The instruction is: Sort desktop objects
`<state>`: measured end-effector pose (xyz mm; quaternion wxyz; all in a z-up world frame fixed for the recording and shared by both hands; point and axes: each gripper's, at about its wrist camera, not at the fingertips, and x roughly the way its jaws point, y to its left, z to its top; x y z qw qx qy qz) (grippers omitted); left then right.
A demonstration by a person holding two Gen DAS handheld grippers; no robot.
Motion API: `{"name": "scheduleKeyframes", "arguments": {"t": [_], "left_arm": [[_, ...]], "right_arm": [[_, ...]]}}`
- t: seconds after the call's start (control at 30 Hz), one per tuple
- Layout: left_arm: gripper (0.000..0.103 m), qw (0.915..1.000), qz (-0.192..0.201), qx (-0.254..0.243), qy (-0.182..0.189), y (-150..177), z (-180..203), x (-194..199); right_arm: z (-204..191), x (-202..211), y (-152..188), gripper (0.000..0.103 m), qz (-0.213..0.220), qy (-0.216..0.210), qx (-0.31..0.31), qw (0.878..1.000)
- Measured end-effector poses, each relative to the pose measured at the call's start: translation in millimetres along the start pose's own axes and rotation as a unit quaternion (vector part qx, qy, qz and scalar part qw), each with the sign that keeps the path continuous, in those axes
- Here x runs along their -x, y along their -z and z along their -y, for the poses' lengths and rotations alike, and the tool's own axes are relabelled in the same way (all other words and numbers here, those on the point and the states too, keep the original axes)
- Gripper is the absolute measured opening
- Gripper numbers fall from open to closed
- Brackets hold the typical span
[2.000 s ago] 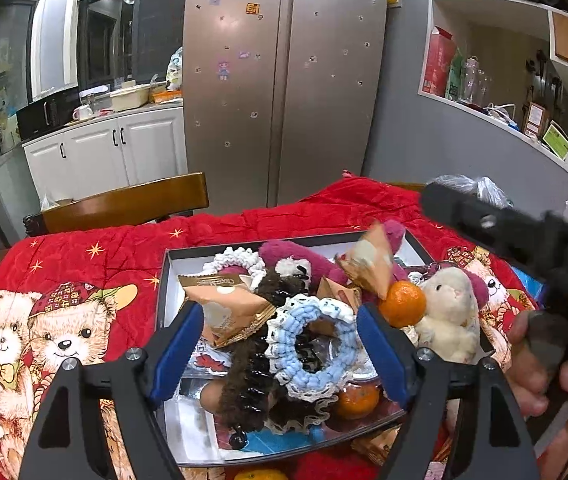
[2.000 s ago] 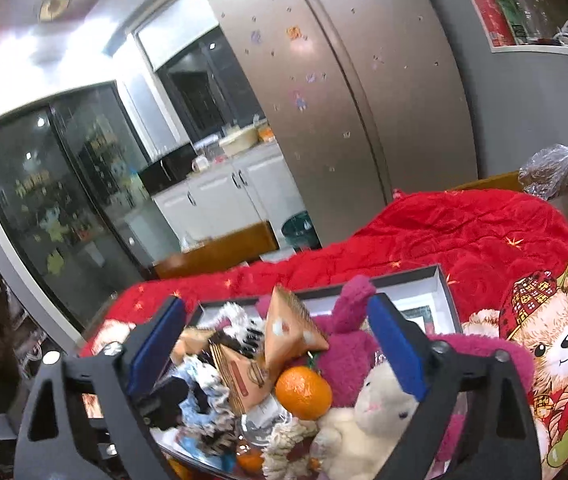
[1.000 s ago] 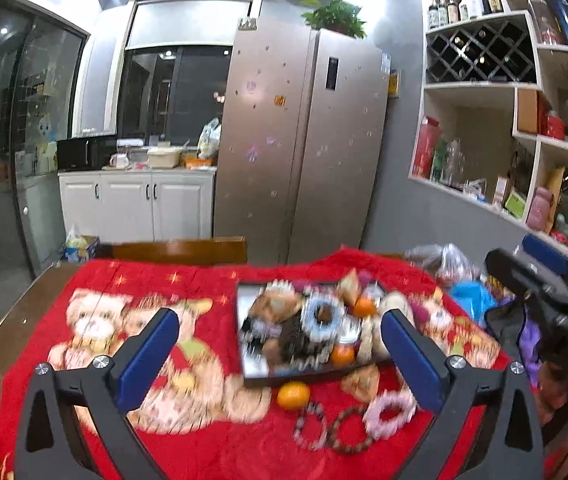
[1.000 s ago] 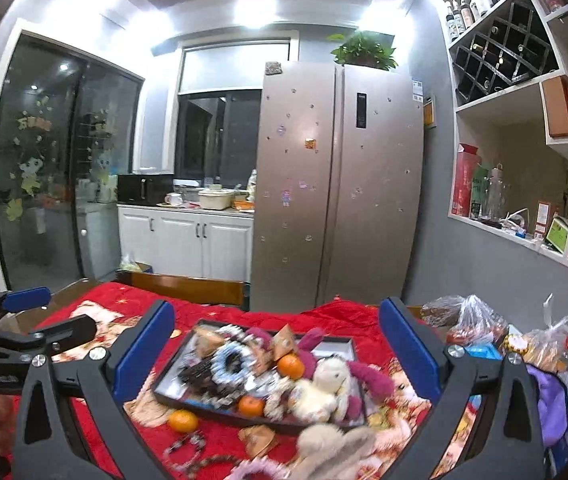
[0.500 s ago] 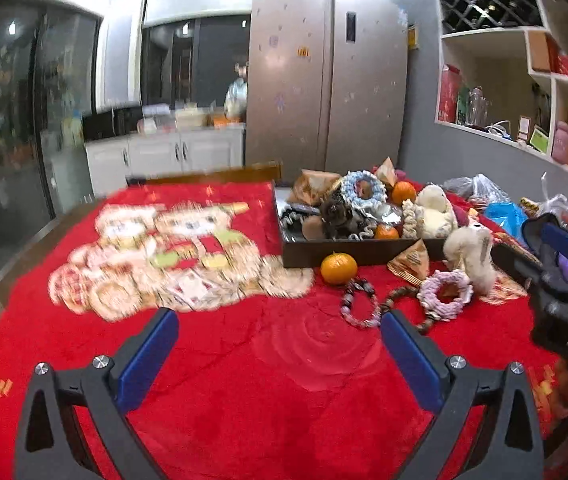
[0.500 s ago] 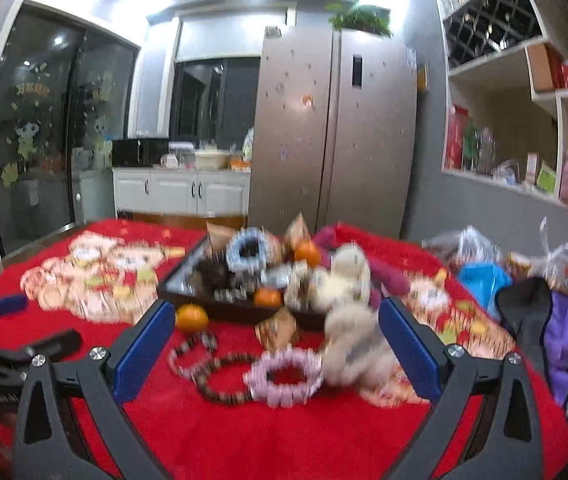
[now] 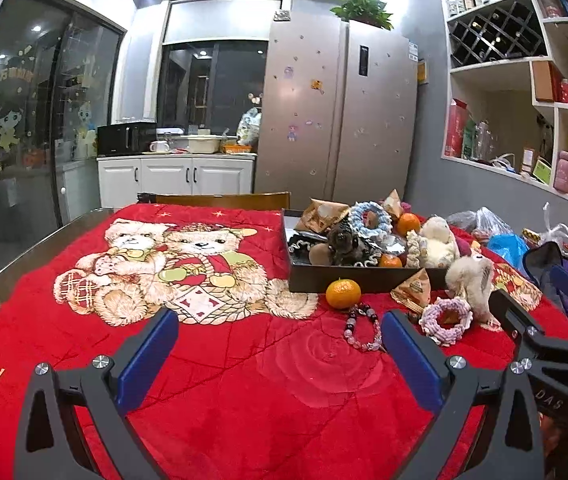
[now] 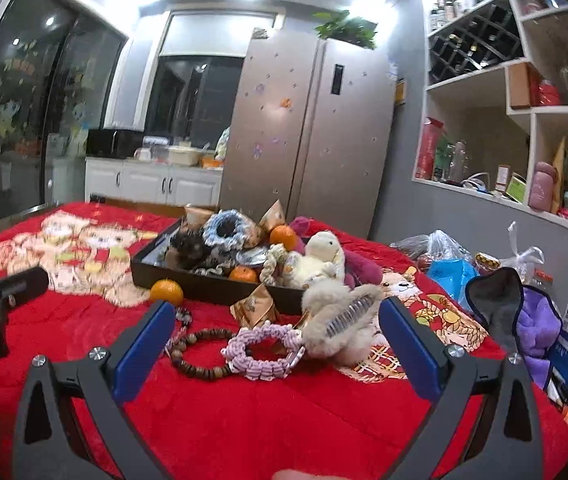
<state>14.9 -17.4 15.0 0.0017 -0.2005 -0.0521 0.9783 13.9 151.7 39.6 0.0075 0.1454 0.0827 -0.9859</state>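
On the red cloth [image 7: 212, 376], the loose things lie in a row in front of the dark tray [image 7: 308, 280]. Going left to right, the orange [image 7: 343, 293] sits just beside the tray wall; it is firm, round and liable to roll, so it wants a grip across its middle. Next is the bead bracelet [image 7: 360, 330], hard and slippery, a limp loop best pinched on one strand. The wooden beads [image 8: 200, 350] show clearly only from the right wrist; the left view mostly hides them behind its own finger. The snack packet [image 8: 258, 306] is light and crinkly, and likely crushable. The pink scrunchie [image 8: 262, 350] is soft and springy and can be taken anywhere on its ring. The furry clip [image 8: 342, 326] touches the scrunchie's right side. Its metal teeth show only in the right view, where it reads as a hair clip, though the fur blurs its outline; the spine is the firm place to hold.

The left gripper [image 7: 280, 356] hangs over bare cloth with its jaws spread wide and nothing between them. The right gripper [image 8: 276, 346] is equally wide and empty, and frames the scrunchie and clip. The left view alone shows how clear the cloth's left half is, while the right view alone shows the bags [image 8: 450, 268] past the table edge.
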Motion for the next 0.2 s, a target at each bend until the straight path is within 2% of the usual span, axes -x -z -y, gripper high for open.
{"name": "scheduleKeyframes", "arguments": {"t": [0.2], "left_arm": [[0.103, 0.9999, -0.01, 0.006, -0.002, 1.6, -1.6, -3.1]], "right_arm": [[-1.8, -6.7, -1.3, 0.103, -0.016, -0.012, 0.004, 1.0]]}}
